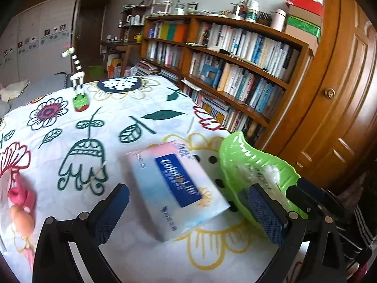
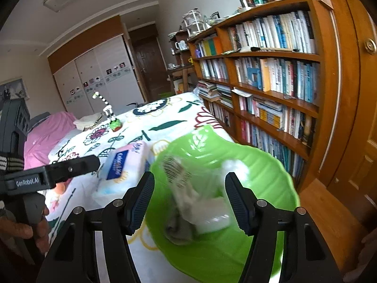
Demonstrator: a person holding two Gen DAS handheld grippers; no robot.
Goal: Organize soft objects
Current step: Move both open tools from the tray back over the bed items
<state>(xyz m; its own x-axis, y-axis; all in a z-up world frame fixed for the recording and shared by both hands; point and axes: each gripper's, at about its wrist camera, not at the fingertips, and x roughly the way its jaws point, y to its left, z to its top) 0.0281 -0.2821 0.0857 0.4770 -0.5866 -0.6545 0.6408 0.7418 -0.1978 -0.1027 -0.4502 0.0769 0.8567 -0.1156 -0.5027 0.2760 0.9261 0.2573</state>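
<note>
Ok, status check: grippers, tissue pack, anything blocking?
Left gripper open, empty. Right gripper open over green bowl. Tissue pack flat on tablecloth beside the bowl. Nothing in the way.

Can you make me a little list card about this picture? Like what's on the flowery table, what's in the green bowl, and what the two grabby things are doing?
surface: table with flowered cloth
green bowl: near the table's right edge, holding white cotton balls and a crumpled clear plastic bag
tissue pack: lying flat, left of the bowl
zebra toy: standing at the far side
pink soft toy: at the left edge, blurry
left gripper: open, empty, over the tissue pack
right gripper: open, empty, over the bowl
</note>
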